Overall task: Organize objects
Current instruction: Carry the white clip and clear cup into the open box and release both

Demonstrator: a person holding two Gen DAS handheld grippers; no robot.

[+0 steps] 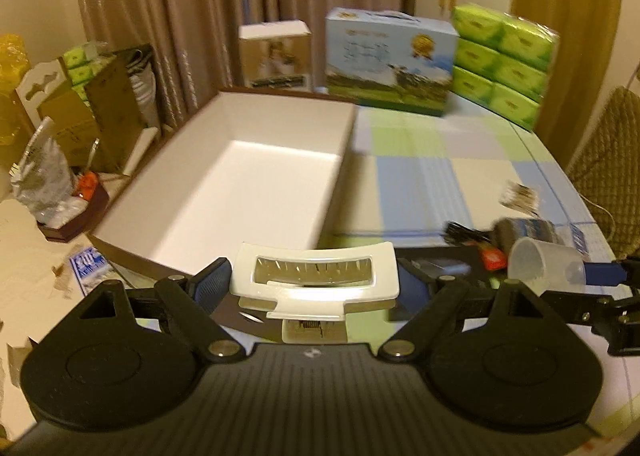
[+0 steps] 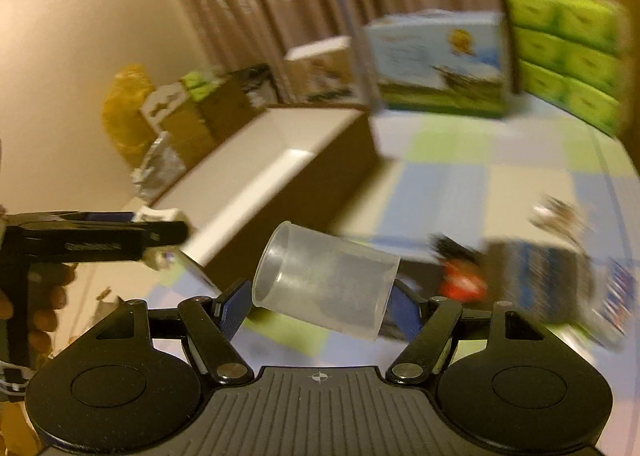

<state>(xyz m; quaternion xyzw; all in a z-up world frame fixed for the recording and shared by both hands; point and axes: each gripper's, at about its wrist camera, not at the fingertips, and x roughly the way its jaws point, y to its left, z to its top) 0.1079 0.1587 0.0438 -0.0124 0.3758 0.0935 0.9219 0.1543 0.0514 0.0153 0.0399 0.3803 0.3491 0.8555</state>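
Both grippers clamped on loads — left gripper (image 1: 316, 288) level, right gripper (image 2: 320, 306) alongside.

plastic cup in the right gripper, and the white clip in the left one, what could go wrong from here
1. The plastic cup sits tilted on its side in the right gripper; its smooth wall could slip out over the table.
2. The white clip is held near the box front edge; released early, it may land outside.
3. The left gripper and the right one are close together and could bump over the box.
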